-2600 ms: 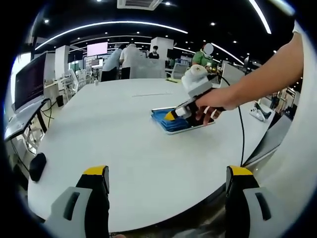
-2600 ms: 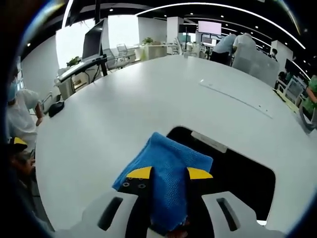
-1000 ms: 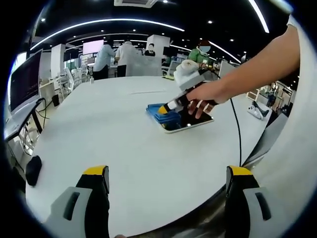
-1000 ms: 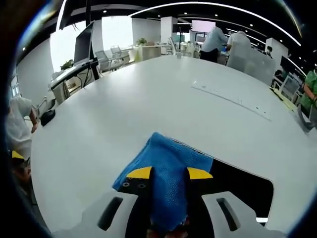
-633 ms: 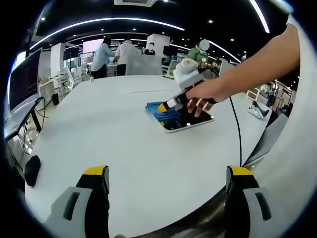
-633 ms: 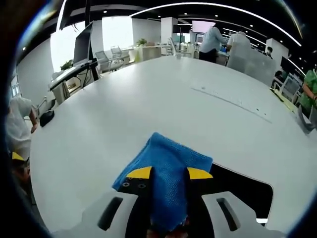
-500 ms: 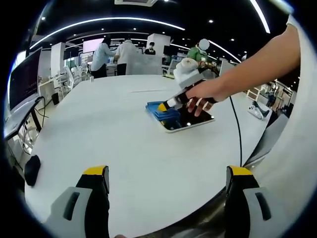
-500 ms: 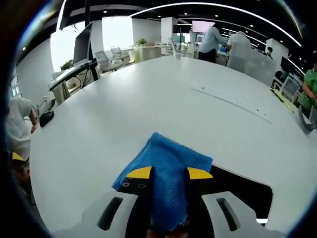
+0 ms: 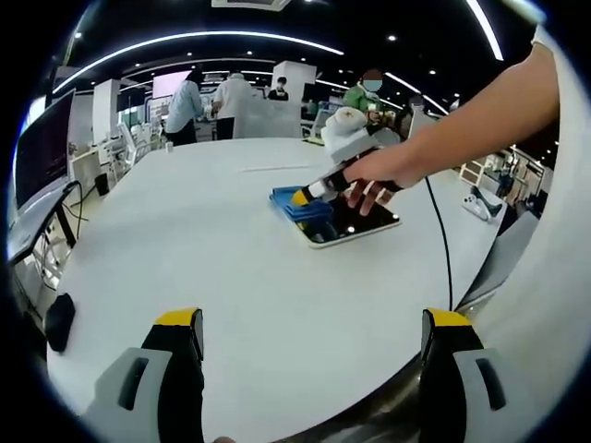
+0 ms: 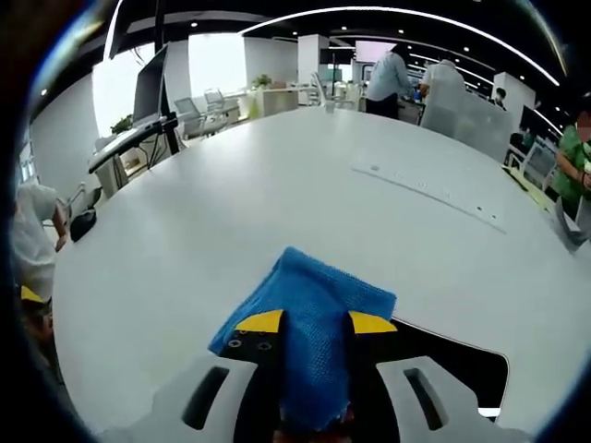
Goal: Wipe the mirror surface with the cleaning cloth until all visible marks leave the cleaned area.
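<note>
Two grippers in play. The right gripper had its yellow-tipped jaws clamped on a folded blue microfibre cleaning cloth, pressed onto the far end of a flat rectangular dark-glass mirror. In the left gripper view the person's hand held that gripper over the mirror; the cloth overhung its far edge. The left gripper hung near the table's front edge, jaws wide apart, gripping nothing.

Progress: wiping was mid-way, judging by cloth position. Exposed glass near the hand looked clean, though at that scale I couldn't confirm marks were gone. Probably the covered far strip was left.

Surface: a large round white table, smooth and matte. Room: open-plan office, strip lights, monitors, people standing at the back.
</note>
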### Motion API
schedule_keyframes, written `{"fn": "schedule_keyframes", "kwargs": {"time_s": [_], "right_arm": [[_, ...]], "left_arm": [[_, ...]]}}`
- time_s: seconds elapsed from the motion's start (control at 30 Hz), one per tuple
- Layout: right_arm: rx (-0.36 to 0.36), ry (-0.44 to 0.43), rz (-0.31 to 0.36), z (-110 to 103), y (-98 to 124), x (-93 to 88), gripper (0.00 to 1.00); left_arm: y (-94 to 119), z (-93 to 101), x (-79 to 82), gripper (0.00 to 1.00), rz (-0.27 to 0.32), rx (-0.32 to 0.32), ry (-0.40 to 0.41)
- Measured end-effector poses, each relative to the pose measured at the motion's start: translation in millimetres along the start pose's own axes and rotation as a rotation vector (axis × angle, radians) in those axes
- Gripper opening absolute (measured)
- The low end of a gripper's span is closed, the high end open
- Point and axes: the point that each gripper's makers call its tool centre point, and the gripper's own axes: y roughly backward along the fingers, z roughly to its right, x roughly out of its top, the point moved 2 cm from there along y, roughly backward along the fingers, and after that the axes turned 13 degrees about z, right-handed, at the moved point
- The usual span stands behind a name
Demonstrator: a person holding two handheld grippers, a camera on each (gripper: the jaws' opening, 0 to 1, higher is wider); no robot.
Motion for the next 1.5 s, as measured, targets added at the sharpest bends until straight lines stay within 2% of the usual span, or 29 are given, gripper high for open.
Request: {"fn": "schedule_keyframes", "kwargs": {"time_s": [0.73, 1.5], "right_arm": [[0.007, 0.012, 0.014, 7.8, -4.7, 0.2, 0.24], [-0.027, 0.007, 0.020, 26.1, 8.0, -6.8, 0.26]], "left_arm": [[-4.3, 3.1, 1.2, 0.99, -0.002, -0.011, -0.002], [-10.1, 5.9, 2.5, 0.99, 0.001, -0.023, -0.004]]}}
